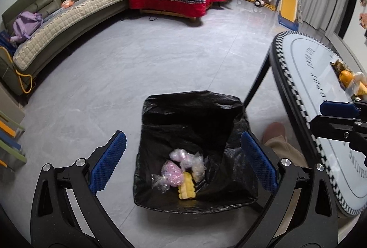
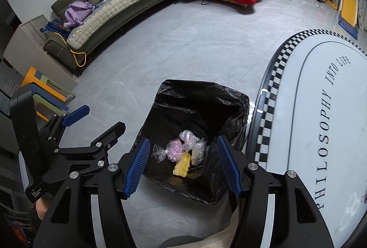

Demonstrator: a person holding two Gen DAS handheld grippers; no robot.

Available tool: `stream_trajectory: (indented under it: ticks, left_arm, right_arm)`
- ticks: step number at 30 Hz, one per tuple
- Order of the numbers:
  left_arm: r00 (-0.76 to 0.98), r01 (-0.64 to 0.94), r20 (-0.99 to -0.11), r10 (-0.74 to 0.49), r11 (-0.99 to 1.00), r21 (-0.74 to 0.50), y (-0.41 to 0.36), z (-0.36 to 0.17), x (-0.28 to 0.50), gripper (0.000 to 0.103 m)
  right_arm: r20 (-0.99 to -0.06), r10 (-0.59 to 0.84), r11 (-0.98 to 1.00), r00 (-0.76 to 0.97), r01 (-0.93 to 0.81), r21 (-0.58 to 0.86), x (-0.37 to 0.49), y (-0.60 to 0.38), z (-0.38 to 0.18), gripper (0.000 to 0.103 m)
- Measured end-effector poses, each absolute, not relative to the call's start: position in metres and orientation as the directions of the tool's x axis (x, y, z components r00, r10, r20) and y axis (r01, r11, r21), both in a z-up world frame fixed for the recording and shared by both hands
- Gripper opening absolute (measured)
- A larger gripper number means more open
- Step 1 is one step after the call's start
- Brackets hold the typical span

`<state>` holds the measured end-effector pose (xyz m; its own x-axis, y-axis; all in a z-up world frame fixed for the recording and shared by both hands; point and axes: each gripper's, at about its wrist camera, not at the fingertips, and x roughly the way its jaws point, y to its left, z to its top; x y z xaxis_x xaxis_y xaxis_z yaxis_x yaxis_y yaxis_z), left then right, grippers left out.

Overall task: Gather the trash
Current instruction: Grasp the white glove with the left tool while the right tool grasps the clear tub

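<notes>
Left tongs (image 1: pixel 183 161) agape, empty, above bin bag (image 1: pixel 195 124).

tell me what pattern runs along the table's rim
Black-and-white checks on the table's rim, clearest in the right wrist view.

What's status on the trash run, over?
Both grippers open, empty: left, right, over bin. Wrappers and yellow piece already in bin. More scraps left on table. Nothing in the way.

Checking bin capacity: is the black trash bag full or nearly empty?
Nearly empty. The black trash bag holds only a few wrappers at the bottom.
</notes>
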<state>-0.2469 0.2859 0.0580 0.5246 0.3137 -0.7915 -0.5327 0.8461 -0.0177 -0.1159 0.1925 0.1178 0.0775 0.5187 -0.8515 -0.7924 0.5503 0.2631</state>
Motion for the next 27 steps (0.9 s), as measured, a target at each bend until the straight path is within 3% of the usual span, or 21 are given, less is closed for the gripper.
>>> stream_trajectory:
  ticks: [12,27]
  left_arm:
    - [0.61,-0.354,-0.775,0.163,0.931,-0.083,0.22,0.09,-0.179,0.097]
    - [0.637,-0.088,-0.771,-0.01,0.993,-0.085,0.104,0.118,-0.063,0.097]
  right_arm:
    - [-0.83,0.523,0.653,0.195,-0.717,0.243,-0.075,0.11,0.147,0.062]
    - [-0.833,0.414,0.835,0.366,-0.518,0.187,0.012,-0.031,0.165,0.065]
